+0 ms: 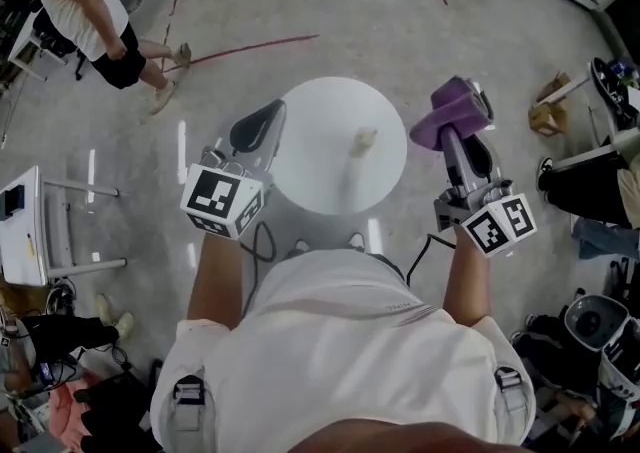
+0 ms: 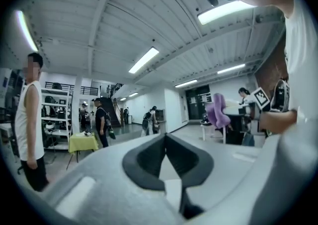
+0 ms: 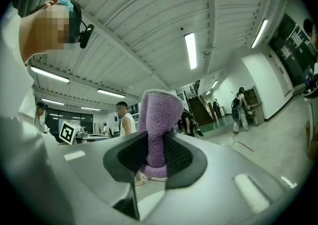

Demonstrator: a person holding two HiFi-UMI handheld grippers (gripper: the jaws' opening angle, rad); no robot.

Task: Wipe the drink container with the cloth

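While the right gripper (image 3: 158, 145) holds its fingers (image 3: 182, 157) clamped on the purple cloth (image 3: 159, 117), the cloth's long axis stands upright between them, folded end topmost. The left gripper (image 2: 165, 142) is closed on nothing. A pale container (image 1: 365, 141) sits on the round tabletop (image 1: 320, 186), its direction too blurred to tell.

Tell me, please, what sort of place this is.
Probably a large workshop or lab hall, not a home: a bare polished floor with a red tape line, open metal shelves by a wall, and long strip lights under a ribbed ceiling.
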